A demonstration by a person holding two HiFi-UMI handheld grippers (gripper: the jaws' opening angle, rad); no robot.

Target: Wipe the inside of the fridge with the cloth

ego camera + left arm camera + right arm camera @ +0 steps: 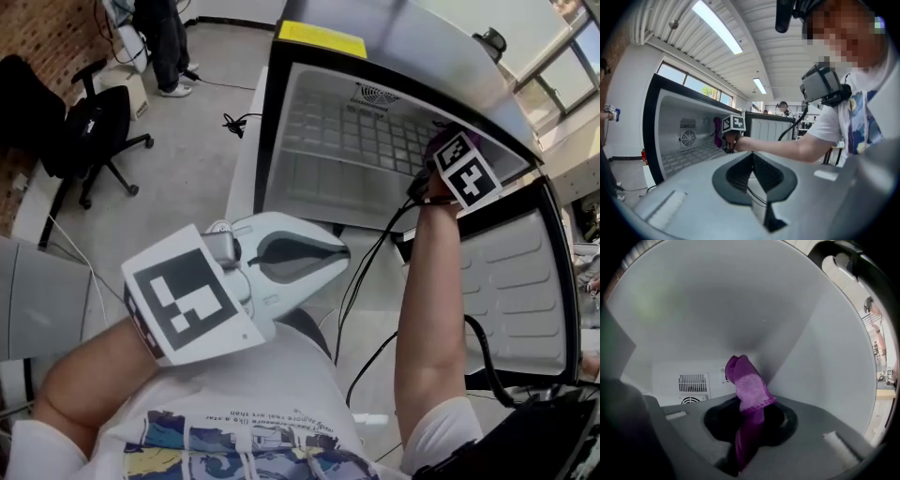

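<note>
One cloth [749, 385] clamped in right gripper [749, 425] jaws near fridge [825, 362] back corner.

The left gripper [339, 251] is light grey, with dark grey pads inside its pointy jaws. At 8 o'clock it has a big white cube [187, 305] with black squares. A smaller cube [463, 169] just like it sits at 2 o'clock, with black cables [367, 255] hanging down. At 6 o'clock is a white short-sleeved T-shirt [281, 375] with blue pictures.
</note>
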